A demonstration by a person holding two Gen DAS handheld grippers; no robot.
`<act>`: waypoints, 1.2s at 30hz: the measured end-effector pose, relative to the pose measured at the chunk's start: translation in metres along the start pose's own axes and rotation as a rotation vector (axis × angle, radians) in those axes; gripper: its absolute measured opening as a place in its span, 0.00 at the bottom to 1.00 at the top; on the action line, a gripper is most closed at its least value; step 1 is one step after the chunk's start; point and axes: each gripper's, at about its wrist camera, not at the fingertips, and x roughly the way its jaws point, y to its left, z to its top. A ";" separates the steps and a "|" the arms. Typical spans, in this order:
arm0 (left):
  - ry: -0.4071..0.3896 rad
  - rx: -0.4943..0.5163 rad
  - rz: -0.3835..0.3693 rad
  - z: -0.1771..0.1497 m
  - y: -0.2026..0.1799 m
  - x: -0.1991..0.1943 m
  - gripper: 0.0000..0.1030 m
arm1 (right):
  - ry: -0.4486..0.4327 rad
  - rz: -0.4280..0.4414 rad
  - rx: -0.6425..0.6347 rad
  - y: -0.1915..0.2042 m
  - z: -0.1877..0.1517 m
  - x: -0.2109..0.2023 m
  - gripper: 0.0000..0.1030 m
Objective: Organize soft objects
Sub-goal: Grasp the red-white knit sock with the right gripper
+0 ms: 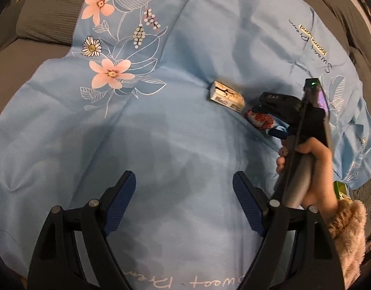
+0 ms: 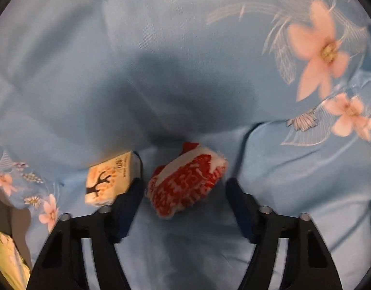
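Red-and-white soft pouch on the blue quilt, between the right gripper's parted pads.

The red-and-white pouch (image 2: 186,178) lies on the light blue flowered quilt (image 2: 161,48), well in from its edges, with the right gripper (image 2: 185,200) set around it; the blue pads (image 2: 130,207) stand just beside it on either side without pressing it, so the grip is not yet made. Just beside the pouch, touching or nearly touching one pad, lies a small tissue pack (image 2: 108,181) printed with a dark tree. In the left wrist view the same pouch (image 1: 259,120) and tissue pack (image 1: 227,96) lie side by side, and a hand (image 1: 316,169) in a fuzzy tan sleeve (image 1: 349,236) holds the right gripper's handle. The left gripper (image 1: 184,203) hangs above bare quilt (image 1: 161,120), jaws wide apart and empty. Grey cushions (image 1: 47,12) lie past the quilt's far edge.
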 end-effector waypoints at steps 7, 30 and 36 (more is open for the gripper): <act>0.035 -0.019 -0.040 0.000 0.002 0.004 0.79 | -0.061 0.003 -0.084 0.005 -0.018 -0.004 0.45; 0.149 0.069 -0.141 -0.035 -0.037 0.009 0.79 | 0.238 0.177 -0.140 -0.090 -0.169 -0.137 0.48; 0.227 0.095 -0.230 -0.050 -0.054 0.015 0.79 | 0.069 0.115 -0.069 -0.112 -0.163 -0.171 0.69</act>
